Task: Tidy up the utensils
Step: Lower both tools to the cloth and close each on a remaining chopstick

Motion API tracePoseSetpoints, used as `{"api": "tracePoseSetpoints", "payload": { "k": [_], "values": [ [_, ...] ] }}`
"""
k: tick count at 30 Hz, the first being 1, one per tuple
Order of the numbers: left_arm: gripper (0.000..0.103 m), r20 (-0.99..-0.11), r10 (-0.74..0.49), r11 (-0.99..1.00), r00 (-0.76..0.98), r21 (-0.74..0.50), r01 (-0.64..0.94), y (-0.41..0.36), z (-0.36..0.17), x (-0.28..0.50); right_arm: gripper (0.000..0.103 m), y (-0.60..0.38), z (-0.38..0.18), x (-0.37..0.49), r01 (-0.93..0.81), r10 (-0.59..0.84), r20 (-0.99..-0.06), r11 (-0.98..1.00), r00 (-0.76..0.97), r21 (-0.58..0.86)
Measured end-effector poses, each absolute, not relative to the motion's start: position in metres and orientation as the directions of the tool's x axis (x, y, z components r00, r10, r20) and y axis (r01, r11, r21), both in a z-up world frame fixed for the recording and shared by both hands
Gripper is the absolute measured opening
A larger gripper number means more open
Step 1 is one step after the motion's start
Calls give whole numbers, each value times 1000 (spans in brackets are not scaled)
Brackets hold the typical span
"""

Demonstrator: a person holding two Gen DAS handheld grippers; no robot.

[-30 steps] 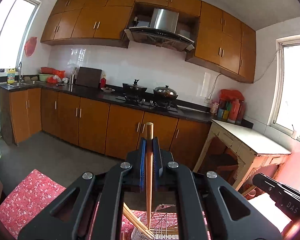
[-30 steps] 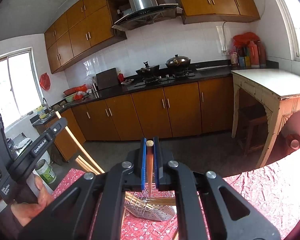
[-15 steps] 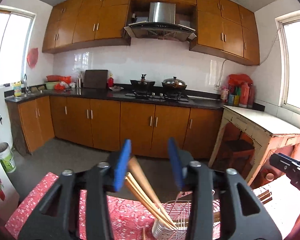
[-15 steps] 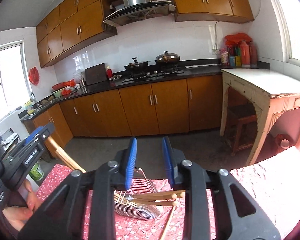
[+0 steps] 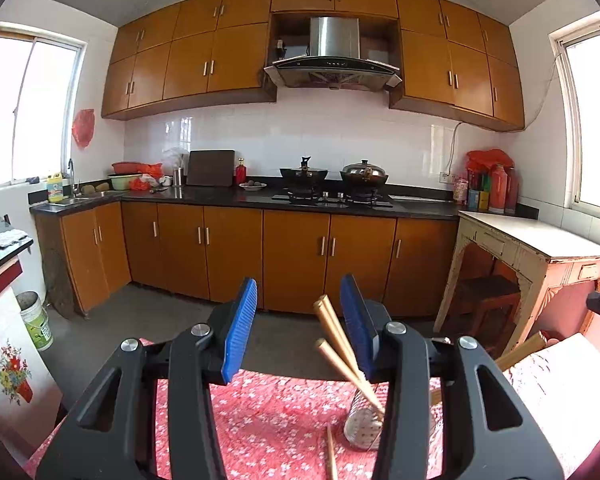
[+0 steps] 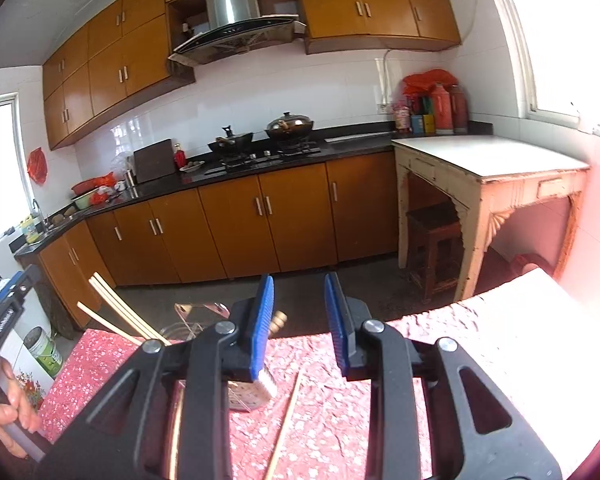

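A wire utensil holder (image 5: 362, 428) stands on the red flowered cloth (image 5: 268, 412), low and to the right in the left wrist view. Wooden chopsticks (image 5: 338, 344) lean out of it, up between the jaws of my left gripper (image 5: 299, 300), close to the right pad. That gripper is open and grips nothing. A loose chopstick (image 5: 331, 456) lies on the cloth beside the holder. My right gripper (image 6: 299, 296) is also open. The holder (image 6: 252, 396) sits partly behind its left finger, with chopstick ends (image 6: 278, 320) poking up there. Another loose chopstick (image 6: 286, 424) lies below it.
A person's hand (image 6: 12, 412) holds the left gripper's handle (image 6: 4, 316) at the left edge. Beyond the table's far edge are dark floor, orange kitchen cabinets (image 5: 296, 256) and a worn cream side table (image 6: 488, 168) with a stool under it.
Both grippers were shut on a chopstick each above the holder and have opened, letting them go. Both have since drawn back and sunk a little; the holder now sits off to the side.
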State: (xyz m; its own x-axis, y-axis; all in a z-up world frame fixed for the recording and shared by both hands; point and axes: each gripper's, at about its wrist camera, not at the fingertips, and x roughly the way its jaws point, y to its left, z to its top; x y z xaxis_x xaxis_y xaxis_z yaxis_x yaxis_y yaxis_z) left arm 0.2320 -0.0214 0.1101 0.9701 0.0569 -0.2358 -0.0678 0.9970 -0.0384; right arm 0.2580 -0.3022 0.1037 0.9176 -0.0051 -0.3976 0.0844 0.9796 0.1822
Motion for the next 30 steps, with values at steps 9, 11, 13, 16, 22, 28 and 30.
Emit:
{"api": "tracePoseSetpoints", "payload": {
  "k": [9, 11, 13, 16, 22, 28, 30],
  "values": [
    [49, -301, 90, 994, 950, -39, -106, 10, 69, 193, 28, -322, 29, 232, 159, -65, -511, 977, 857, 142],
    [52, -342, 97, 993, 935, -30, -113, 17, 49, 186, 28, -319, 2, 229, 157, -51, -556, 977, 830, 146],
    [52, -389, 96, 994, 916, -12, -109, 20, 27, 184, 28, -312, -23, 229, 148, -27, -595, 977, 803, 155],
    [53, -468, 80, 996, 880, 11, -85, 17, -6, 183, 28, -289, -61, 227, 117, 16, -648, 980, 761, 162],
    [54, -608, 10, 999, 794, 31, 11, -7, -60, 185, 28, -237, -102, 237, 25, 104, -717, 986, 689, 166],
    [57, -667, -35, 998, 744, 14, 60, -25, -82, 189, 35, -204, -119, 246, -12, 84, -758, 995, 646, 100],
    [57, -673, -41, 998, 738, 14, 68, -28, -86, 190, 35, -205, -120, 249, -6, 77, -766, 995, 639, 95]
  ]
}}
